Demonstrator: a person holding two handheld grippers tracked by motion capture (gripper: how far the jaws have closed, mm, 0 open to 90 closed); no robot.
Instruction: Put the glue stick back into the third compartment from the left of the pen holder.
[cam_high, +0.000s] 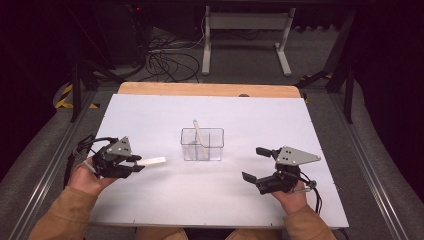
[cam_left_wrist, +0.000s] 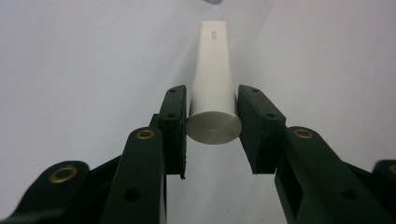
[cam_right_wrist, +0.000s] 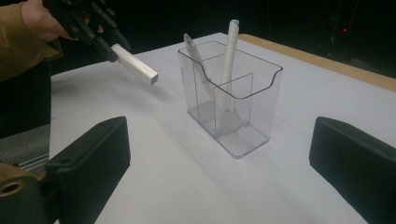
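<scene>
White desk (cam_high: 150, 200), dark room. Left tool (cam_high: 134, 165) pinches white tapered stick (cam_high: 151, 161) by its butt, left of clear organizer (cam_high: 202, 144); right tool (cam_high: 257, 164) spread, idle. Short grip: stick could pivot, strike rim, tip organizer.

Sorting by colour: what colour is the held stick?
White; the left gripper view shows it best.
</scene>
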